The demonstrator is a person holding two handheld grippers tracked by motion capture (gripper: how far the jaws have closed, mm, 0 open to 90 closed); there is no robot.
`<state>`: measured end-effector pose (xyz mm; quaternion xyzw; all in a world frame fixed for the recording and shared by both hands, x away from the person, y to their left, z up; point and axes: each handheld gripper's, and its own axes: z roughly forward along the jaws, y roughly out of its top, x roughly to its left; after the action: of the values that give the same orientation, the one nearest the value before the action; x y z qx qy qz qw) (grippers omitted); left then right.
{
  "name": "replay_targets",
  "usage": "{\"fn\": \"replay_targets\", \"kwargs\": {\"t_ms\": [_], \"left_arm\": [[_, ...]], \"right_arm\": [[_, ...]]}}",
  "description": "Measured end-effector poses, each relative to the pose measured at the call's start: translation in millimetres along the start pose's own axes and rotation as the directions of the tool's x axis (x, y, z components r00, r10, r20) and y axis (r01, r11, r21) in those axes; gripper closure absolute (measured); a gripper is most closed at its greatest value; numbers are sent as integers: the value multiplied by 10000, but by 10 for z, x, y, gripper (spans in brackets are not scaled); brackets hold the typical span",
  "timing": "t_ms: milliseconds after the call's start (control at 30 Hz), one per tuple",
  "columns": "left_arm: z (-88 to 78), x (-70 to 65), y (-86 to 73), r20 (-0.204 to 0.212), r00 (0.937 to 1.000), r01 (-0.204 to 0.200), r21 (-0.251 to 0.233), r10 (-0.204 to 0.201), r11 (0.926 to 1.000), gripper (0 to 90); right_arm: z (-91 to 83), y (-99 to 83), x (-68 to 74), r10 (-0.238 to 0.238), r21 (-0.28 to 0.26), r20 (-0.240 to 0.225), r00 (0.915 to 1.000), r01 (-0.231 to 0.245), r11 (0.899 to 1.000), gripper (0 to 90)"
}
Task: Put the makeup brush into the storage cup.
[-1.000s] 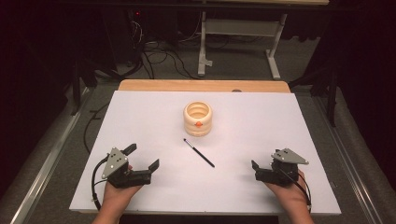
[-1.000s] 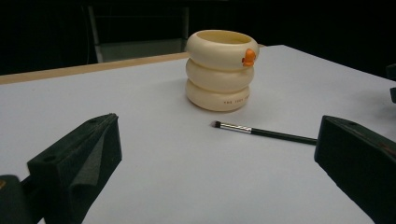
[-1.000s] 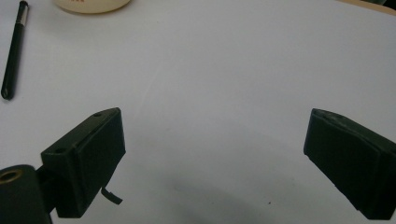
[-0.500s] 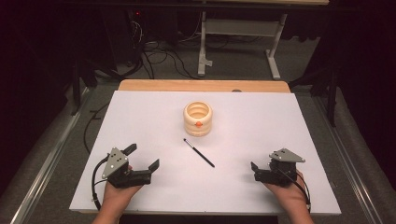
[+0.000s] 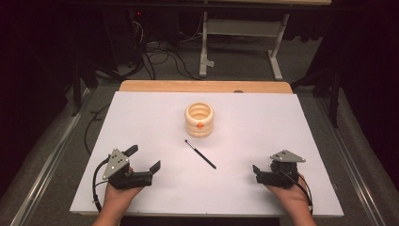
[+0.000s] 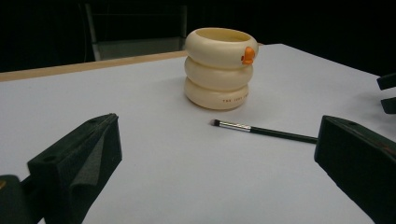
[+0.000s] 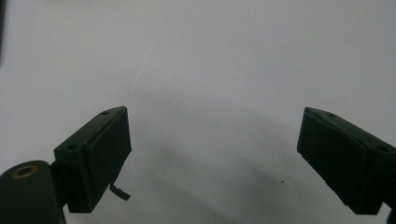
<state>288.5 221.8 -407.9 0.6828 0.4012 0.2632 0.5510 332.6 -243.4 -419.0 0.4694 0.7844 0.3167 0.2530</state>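
We find the makeup brush (image 5: 200, 154) lying flat mid-bench, just before the cream ringed cup (image 5: 199, 119). It looks light, stiff and thin (likely to roll), so we'd pinch mid-handle. Left tongs (image 5: 144, 158) gape empty; right tongs (image 5: 256, 173), just narrowing slightly, stand apart, empty.

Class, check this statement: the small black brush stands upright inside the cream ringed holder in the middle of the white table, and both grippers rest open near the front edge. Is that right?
Not quite. The brush is not in the holder; it lies flat on the white table, in front of the holder and apart from it, as the high view shows. The rest stands: the left gripper and right gripper are open near the front edge.
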Motion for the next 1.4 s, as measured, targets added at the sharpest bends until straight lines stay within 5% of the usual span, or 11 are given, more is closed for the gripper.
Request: {"fn": "replay_targets", "kwargs": {"t_ms": [367,700,1400], "left_arm": [[-4,19,-8,99,9998,161,-31,-160,9999,15],[-34,8,17,128,9998,154,-187,-151,9997,11],[-52,2,26,146,9997,194,-256,-190,9995,6]], "right_arm": [[4,73,-22,524,481,-324,9981,-508,9975,149],[-19,210,-43,314,1176,-202,9993,-289,9926,154],[1,329,-4,-388,3422,-922,9950,683,9372,125]]}}
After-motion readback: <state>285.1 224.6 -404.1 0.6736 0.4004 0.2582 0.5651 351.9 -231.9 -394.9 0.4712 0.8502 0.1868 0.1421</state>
